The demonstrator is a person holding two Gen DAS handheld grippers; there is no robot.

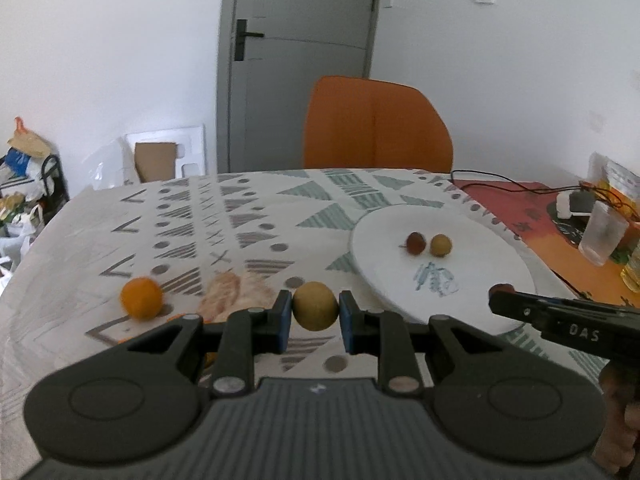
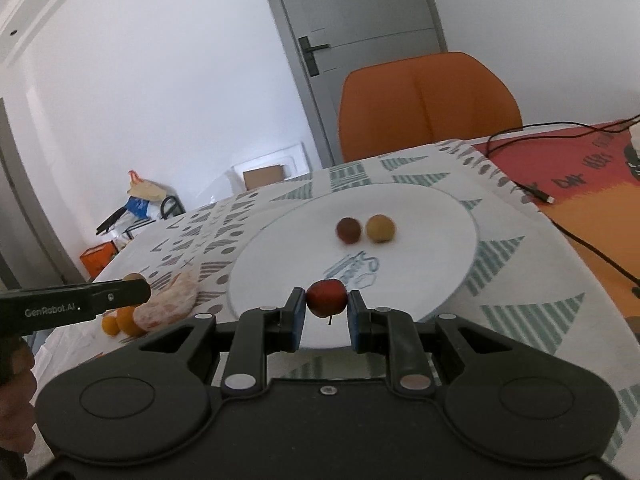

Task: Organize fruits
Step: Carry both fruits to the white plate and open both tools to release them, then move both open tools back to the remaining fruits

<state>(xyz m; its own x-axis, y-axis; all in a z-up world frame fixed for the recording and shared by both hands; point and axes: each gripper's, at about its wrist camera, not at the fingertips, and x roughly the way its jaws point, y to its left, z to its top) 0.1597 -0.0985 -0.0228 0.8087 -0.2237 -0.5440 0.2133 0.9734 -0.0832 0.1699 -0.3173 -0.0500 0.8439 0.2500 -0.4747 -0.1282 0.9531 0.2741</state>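
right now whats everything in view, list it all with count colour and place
plate: 1, white, on the patterned cloth
small fruits on plate: 2, dark red and yellow-green, side by side near its middle
oranges: at least 2, orange, on the cloth left of the plate
peeled citrus: 1, pale pink-orange, beside the oranges
tablecloth: 1, white with grey-green shapes
chair: 1, orange, behind the table
door: 1, grey, shut
cup: 1, clear, far right
left gripper: shut on a yellow-green fruit
right gripper: shut on a red fruit, over the plate's near edge
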